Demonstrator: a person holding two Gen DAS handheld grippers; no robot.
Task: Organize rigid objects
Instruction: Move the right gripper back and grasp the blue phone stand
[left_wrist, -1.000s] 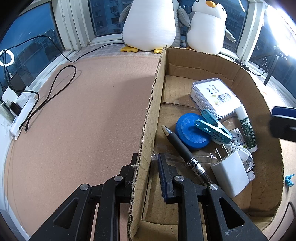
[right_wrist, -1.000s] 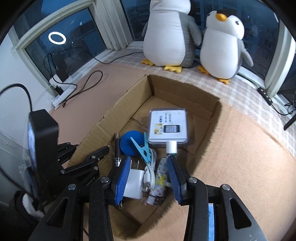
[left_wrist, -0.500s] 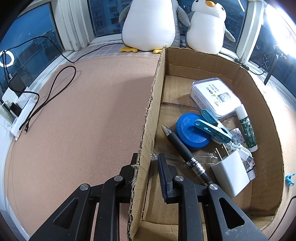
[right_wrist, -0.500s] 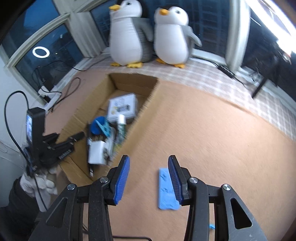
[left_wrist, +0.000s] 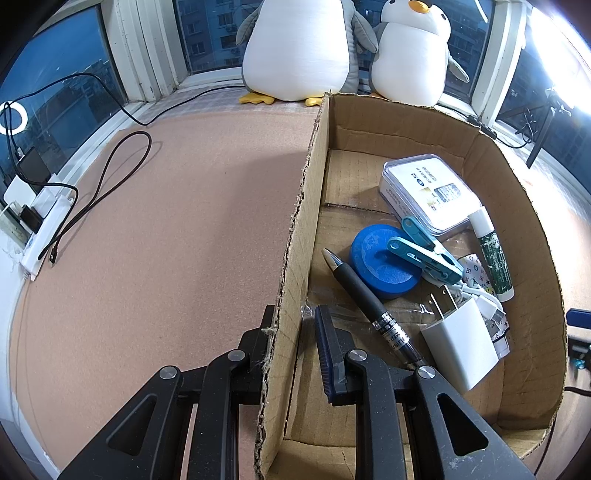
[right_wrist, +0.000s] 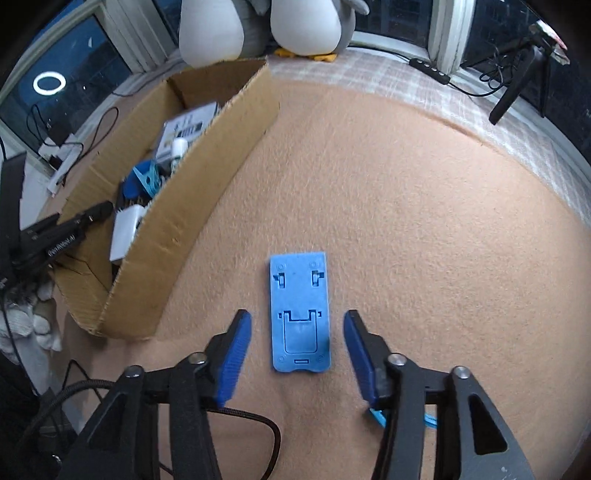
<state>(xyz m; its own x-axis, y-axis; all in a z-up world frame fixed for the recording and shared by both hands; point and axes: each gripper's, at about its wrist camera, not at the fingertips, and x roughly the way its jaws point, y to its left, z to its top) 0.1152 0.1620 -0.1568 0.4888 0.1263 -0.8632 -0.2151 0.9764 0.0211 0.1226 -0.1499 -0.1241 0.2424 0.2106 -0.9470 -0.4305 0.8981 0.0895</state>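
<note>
Right gripper (right_wrist: 297, 345) hangs wide open with its 2 jaws either side of the flat blue phone stand (right_wrist: 299, 314) on the felt, cardboard box (right_wrist: 192, 192) at 10 o'clock, while left gripper (left_wrist: 291, 332) pinches the box wall.

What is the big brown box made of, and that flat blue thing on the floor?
The box looks like corrugated cardboard: matte brown, with ragged, fluted torn edges. The flat blue piece looks like hard moulded plastic, judging by its smooth matte face and crisp cut-out slots.
</note>
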